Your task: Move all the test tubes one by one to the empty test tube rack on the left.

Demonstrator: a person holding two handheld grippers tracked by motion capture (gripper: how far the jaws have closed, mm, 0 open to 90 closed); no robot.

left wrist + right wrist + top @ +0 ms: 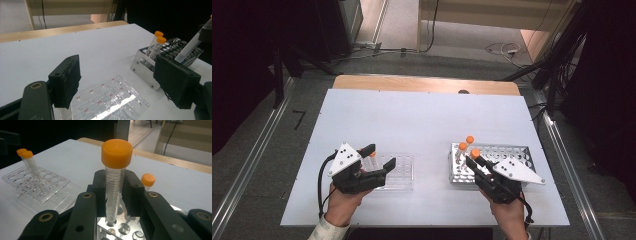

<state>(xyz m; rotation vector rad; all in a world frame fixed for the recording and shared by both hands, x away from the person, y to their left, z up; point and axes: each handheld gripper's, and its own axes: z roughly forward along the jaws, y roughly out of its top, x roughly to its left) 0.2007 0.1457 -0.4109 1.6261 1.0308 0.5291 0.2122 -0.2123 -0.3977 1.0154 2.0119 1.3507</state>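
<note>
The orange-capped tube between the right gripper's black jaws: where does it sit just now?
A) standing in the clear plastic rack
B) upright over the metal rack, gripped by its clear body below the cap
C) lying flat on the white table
B: the right gripper has its jaws shut on the tube below its cap, upright over the holes of the metal rack.

In the left gripper view, the clear well plate (pixel 110 100) on the worktop carries small red labels beside its wells; near its middle "B4" can just be read, and the others are too small or blurred to read. In the right gripper view, the orange-capped tube (pixel 114 187) bears fine black graduation lines with tiny figures near its top that cannot be read.
</note>
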